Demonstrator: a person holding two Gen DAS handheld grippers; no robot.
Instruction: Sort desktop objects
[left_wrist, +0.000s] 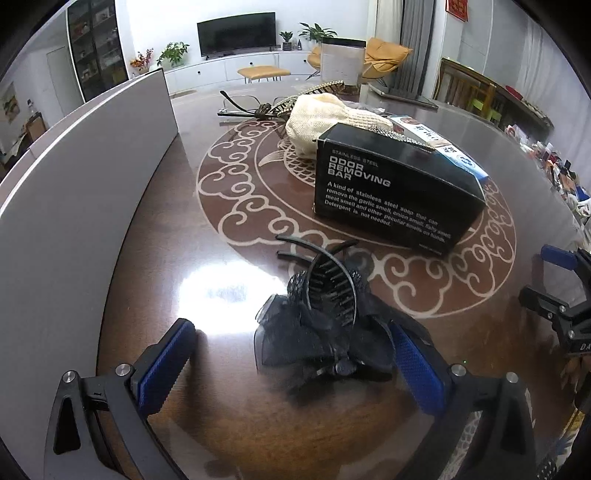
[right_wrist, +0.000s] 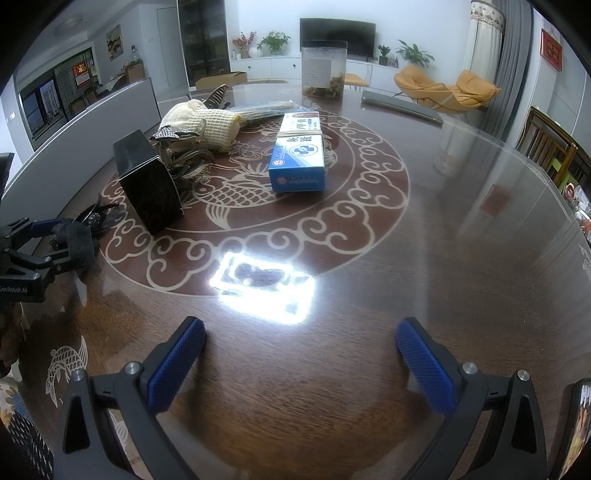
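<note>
A black hair claw with a lace bow lies on the dark round table. My left gripper is open around it, its right pad close against the lace and its left pad well clear. Behind it stands a black "Odor Removing Bar" box with a rhinestone clip on its top. A cream knitted glove and a blue-white box lie further back. My right gripper is open over bare table with nothing between its fingers.
A grey upright panel runs along the table's left side. Glasses and a brown toothed clip lie at the back. A clear jar and a flat grey device stand far back. A phone sits at lower right.
</note>
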